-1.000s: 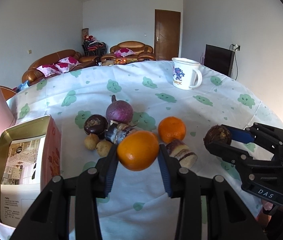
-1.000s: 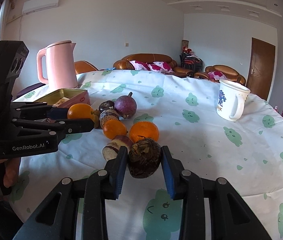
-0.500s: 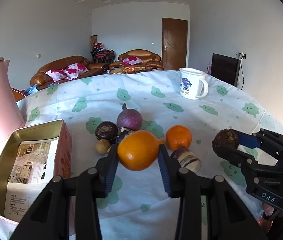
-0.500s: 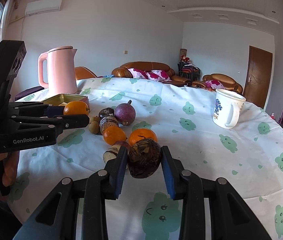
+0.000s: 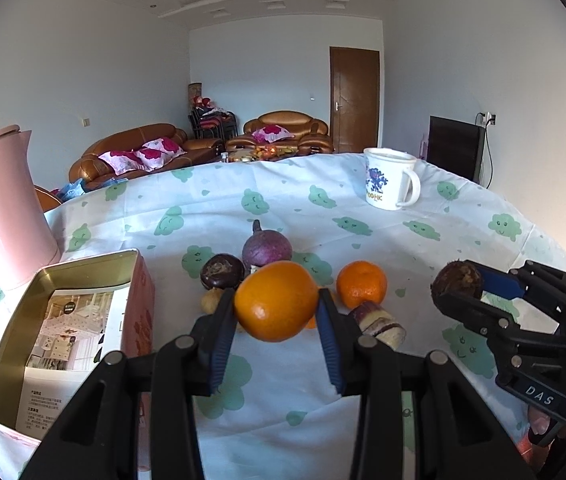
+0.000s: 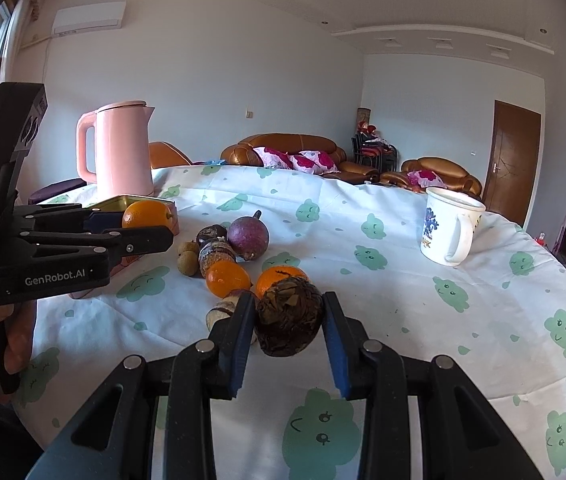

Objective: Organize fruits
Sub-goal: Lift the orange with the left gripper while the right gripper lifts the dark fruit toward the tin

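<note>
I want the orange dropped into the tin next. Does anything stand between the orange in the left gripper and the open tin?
Nothing visible does. The orange, held in the left gripper, is beside the open tin, which holds only a printed card.

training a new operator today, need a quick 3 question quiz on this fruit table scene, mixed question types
1. True or false: the left tongs are shut on an orange.
2. Multiple choice: what do the right tongs hold? A) the purple round fruit B) a dark brown rough fruit C) the white mug
3. Fill in: the open tin box stands right in front of the pink ____.

Key
1. True; both pads press the orange's sides, and it is off the tablecloth.
2. B; the dark brown rough fruit sits between the pads, while the purple round fruit and white mug rest on the cloth.
3. kettle.
</note>
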{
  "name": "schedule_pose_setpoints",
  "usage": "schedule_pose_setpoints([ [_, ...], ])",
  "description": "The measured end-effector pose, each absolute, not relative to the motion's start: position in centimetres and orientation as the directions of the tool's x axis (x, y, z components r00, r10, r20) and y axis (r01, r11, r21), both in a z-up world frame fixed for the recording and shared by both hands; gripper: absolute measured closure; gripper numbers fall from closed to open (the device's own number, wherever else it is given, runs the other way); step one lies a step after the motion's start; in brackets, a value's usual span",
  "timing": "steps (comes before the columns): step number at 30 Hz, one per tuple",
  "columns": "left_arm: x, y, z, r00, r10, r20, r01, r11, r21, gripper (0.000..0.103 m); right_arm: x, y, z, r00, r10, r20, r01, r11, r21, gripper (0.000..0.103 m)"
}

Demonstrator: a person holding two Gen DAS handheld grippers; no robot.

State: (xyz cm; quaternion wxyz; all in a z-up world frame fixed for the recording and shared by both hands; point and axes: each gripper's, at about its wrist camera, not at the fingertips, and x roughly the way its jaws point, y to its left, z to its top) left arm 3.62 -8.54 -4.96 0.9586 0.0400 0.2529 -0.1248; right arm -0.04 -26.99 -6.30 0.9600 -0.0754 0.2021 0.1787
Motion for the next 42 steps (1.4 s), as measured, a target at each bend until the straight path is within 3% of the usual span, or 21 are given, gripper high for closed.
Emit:
schedule_pose_setpoints([
  [42, 0.8, -8.1, -3.8, 0.918, -0.177, -0.356, 0.211, 0.976, 0.060, 0.062, -2.2, -27.4, -5.8, 0.903, 0.324, -0.282, -0.363, 0.926, -0.101, 0.067],
])
